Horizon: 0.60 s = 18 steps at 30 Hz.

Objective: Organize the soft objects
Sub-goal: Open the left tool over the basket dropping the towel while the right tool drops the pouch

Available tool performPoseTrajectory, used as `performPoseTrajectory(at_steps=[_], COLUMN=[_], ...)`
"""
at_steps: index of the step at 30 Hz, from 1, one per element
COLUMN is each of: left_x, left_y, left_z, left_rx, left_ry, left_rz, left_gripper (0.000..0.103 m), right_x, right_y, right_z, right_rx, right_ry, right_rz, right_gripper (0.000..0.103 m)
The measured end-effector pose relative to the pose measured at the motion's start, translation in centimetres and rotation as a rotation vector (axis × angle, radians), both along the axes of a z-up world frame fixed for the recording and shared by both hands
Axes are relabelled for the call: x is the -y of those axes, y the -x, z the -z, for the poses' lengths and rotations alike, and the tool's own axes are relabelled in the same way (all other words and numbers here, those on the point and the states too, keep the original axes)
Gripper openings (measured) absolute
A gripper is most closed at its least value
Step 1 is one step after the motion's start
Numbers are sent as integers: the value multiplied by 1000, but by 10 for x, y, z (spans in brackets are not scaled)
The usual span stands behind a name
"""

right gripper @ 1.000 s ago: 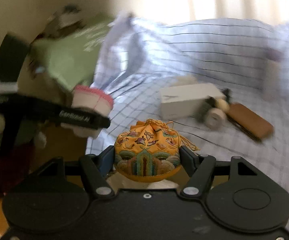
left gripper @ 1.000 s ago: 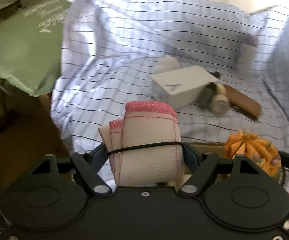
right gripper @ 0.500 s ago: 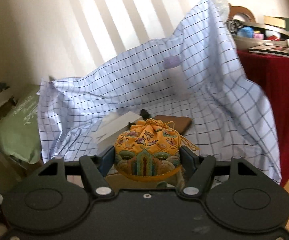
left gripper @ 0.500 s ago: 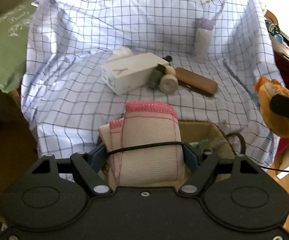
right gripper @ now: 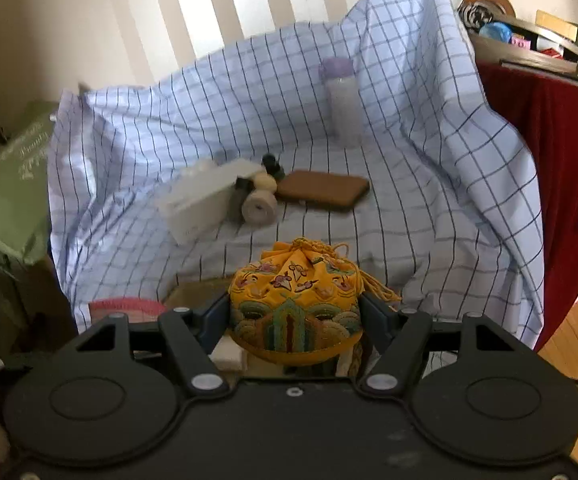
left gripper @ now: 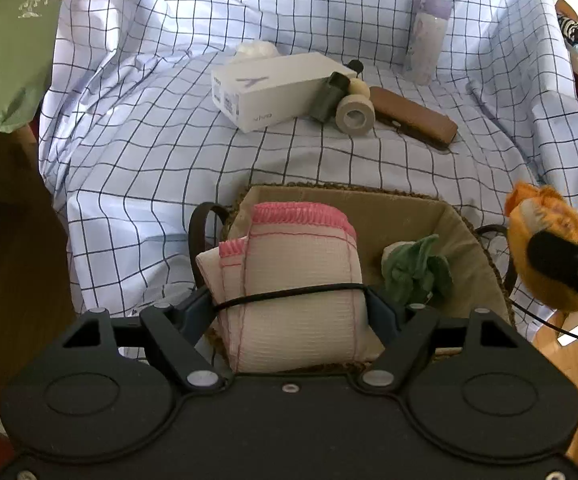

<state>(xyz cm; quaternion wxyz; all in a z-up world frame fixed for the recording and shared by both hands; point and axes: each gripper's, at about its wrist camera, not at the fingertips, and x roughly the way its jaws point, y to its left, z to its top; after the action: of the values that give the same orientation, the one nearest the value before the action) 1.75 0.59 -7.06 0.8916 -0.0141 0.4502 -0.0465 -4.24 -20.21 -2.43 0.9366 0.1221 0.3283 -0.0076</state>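
Note:
My left gripper (left gripper: 289, 300) is shut on a folded cream towel (left gripper: 293, 276) with pink trim and a black band around it. It hangs over a woven basket (left gripper: 421, 208) lined in tan, where a crumpled green cloth (left gripper: 415, 266) lies. My right gripper (right gripper: 293, 312) is shut on a yellow embroidered drawstring pouch (right gripper: 295, 300). In the left wrist view that pouch (left gripper: 549, 232) shows at the right edge, beside the basket. The towel's pink edge (right gripper: 123, 306) peeks in low left of the right wrist view.
A blue checked sheet (left gripper: 149, 128) covers the surface. On it lie a white box (left gripper: 273, 88), a tape roll (left gripper: 353, 114), a brown case (left gripper: 413, 118) and a purple-capped bottle (left gripper: 427, 40). A green bag (left gripper: 5, 48) sits left; a red-draped table (right gripper: 549, 152) stands right.
Both views swung toward the sheet and basket. The towel came down over the basket's opening, which now shows below it. The pouch moved in beside the basket on the right.

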Motion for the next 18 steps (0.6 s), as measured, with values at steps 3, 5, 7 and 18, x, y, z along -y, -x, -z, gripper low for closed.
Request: performPoseTrajectory(at_steps=[3,5,7,18], left_x=[1,1,1,-4], left_y=[0,-1,-1,3], left_z=[2,3,3,3], left_rx=[-1,-3,-1,13], left_ry=[-6,-5,-6,-13], left_rz=[-1,-2,-4,-37], left_gripper=[76,76,77,86], right_x=[-2,-3,-3,-6], right_y=[-4,-5,-5,-10], right_z=[6,7,8,11], right_rx=[-21,-28,-32,-57], right_ry=[-2,-2,-4,4], right_rz=[-7,-8,-6,-24], right_gripper=[69,69,69,69])
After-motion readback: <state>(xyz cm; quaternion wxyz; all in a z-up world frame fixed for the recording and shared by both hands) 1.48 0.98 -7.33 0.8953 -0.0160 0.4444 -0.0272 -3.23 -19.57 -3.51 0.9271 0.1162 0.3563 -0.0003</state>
